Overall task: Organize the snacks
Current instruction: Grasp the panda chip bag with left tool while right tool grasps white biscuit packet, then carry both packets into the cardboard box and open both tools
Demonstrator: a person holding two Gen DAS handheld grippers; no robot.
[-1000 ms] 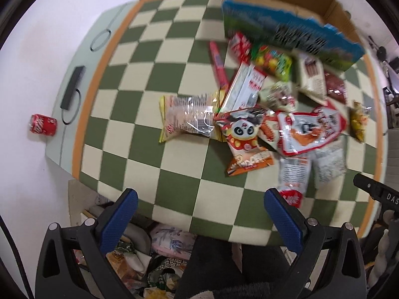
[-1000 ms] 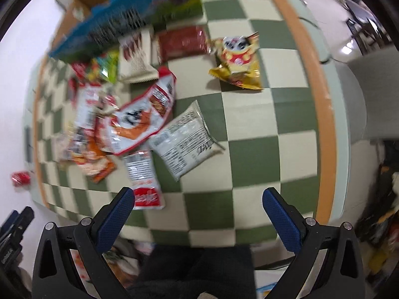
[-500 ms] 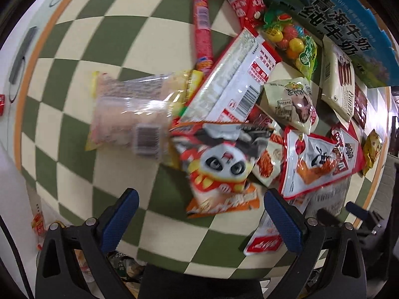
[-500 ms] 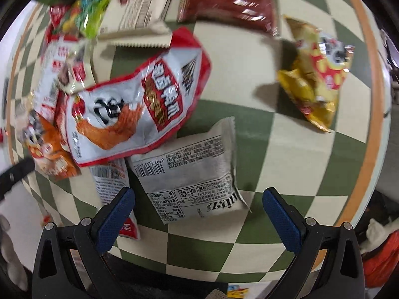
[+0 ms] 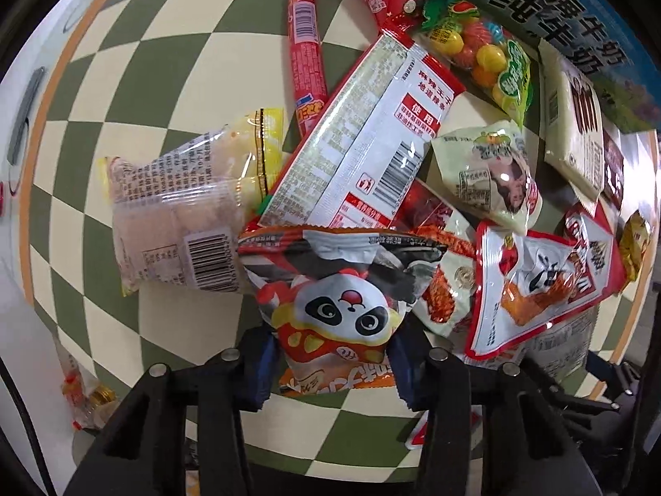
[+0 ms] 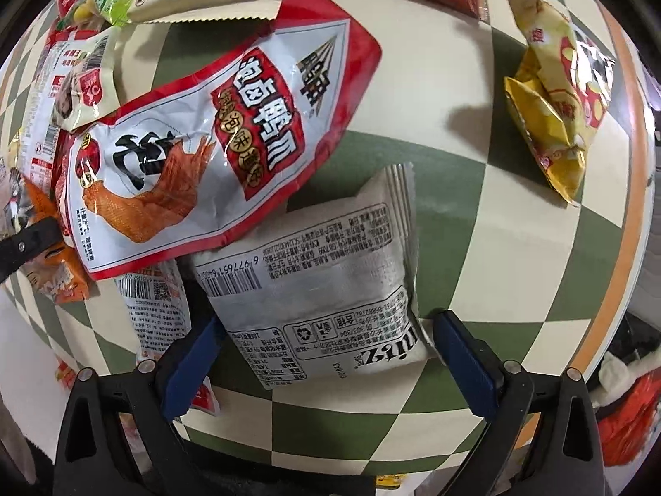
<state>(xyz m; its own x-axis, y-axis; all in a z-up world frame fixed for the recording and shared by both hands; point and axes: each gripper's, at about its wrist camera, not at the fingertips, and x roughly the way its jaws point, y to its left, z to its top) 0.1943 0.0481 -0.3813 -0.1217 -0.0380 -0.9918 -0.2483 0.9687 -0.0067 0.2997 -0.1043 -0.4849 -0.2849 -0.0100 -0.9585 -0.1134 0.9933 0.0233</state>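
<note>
The left gripper (image 5: 332, 366) points down at the counter (image 5: 136, 95), which has a green and cream checked top. Its jaws are closing, and the panda snack bag (image 5: 338, 310) sits right between them. The blue pads touch both sides of the bag's lower half and the bag bulges up between them, so the gripper is pinching it. This bag lies at the near edge of a big heap of snacks. Just to its left is a clear pack of pale cakes (image 5: 181, 215). Behind it lies a long red and white packet (image 5: 363, 144), and beside that a thin red sausage stick (image 5: 305, 37). To the right lies a red and white bag with a duck foot picture (image 5: 537, 285). The right gripper (image 6: 326, 355) also points down. Its jaws are spread wide, one on each side of the gray snack pack (image 6: 318, 264). The pack's lower part lies between the blue pads, which sit just beside its edges; it is hard to tell if they touch it. The gray pack lies flat on the counter, and its top left corner is tucked under the duck foot bag (image 6: 198, 144). A crumpled yellow bag (image 6: 553, 82) lies well apart at the right.
</note>
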